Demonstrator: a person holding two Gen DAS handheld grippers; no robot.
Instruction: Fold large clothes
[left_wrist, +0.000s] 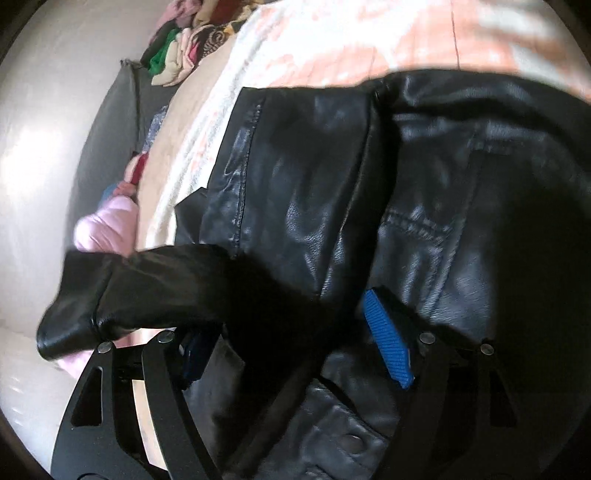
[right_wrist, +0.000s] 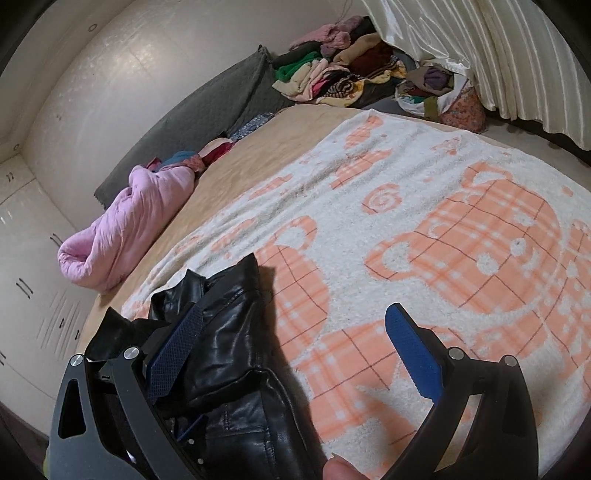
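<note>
Both hand-held grippers, left (left_wrist: 291, 332) and right (right_wrist: 295, 354), have black slotted arms, silver rivets and ribbed blue pads (right_wrist: 415, 354); a bare fingertip (right_wrist: 341, 469) shows below.

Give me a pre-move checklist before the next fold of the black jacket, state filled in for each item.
1. Left tongs holding the jacket: cannot tell; leather drapes over them and hides one pad.
2. Right tongs free to grip: ok, open, jacket beside the left pad only.
3. Jacket flat on the blanket: not ok, bunched with a sleeve lifted off to the side.
4. Blanket room for the fold: ok, bare patterned area ahead of the right tongs.
5. Pink quilt and clothes pile away from the jacket: ok, both at the bed's far edge.
</note>
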